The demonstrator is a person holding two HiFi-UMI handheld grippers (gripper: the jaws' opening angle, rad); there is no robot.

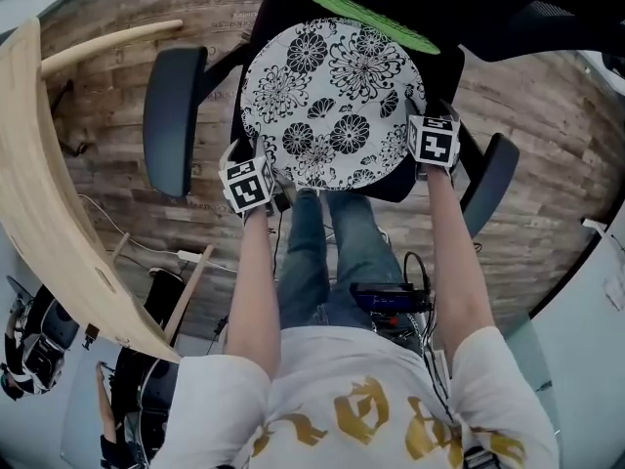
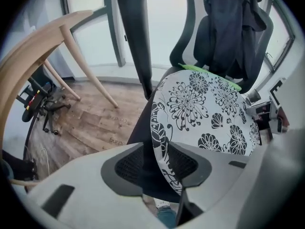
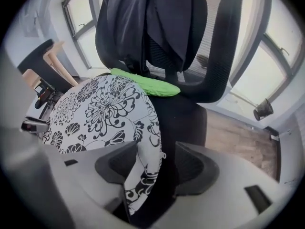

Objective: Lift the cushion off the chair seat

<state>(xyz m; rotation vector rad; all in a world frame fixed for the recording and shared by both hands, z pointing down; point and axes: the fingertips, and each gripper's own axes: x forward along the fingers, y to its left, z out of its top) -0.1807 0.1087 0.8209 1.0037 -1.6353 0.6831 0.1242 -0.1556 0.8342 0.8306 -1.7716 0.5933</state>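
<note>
Your left gripper (image 2: 157, 165): jaws wide apart, straddling the left rim of the cushion (image 2: 205, 109), pads not clamped | cushion: round, black-and-white floral, lying on the chair seat (image 1: 441, 74), green pad (image 1: 371, 18) behind it | your right gripper (image 3: 153, 165): jaws wide too, the cushion's right rim between them, unpinched.

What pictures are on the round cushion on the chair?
Black flowers on white fabric cover the round seat cushion; the head view shows them best.
</note>
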